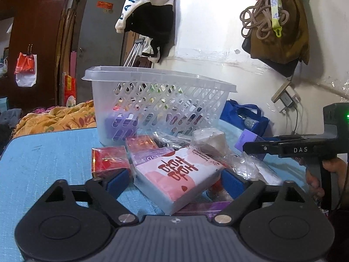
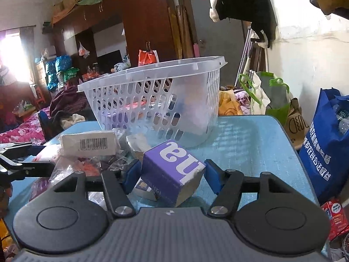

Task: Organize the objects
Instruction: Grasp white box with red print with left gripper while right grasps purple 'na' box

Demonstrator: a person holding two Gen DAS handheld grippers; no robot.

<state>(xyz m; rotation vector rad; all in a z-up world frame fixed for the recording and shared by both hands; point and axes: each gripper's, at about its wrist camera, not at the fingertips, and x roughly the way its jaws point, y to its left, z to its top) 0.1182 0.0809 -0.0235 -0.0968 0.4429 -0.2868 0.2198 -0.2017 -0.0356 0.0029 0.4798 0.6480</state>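
Observation:
A clear plastic basket [image 1: 152, 100] stands at the back of the blue table [image 1: 43, 159], with a purple item inside; it also shows in the right wrist view [image 2: 157, 100]. My left gripper [image 1: 174, 182] is open, its blue pads on either side of a pink and white pack [image 1: 178, 174] that lies tilted on the pile. My right gripper [image 2: 171, 175] is open around a purple box [image 2: 172, 170], with its pads close to the box's sides. The right gripper also shows in the left wrist view [image 1: 283, 148].
A pile of small packs lies in front of the basket: a red box [image 1: 109, 159], a plastic-wrapped white roll [image 1: 209, 139], a white barcode box [image 2: 89, 145]. A blue bag [image 2: 327, 152] stands at the table's right edge. Bedding lies behind the table.

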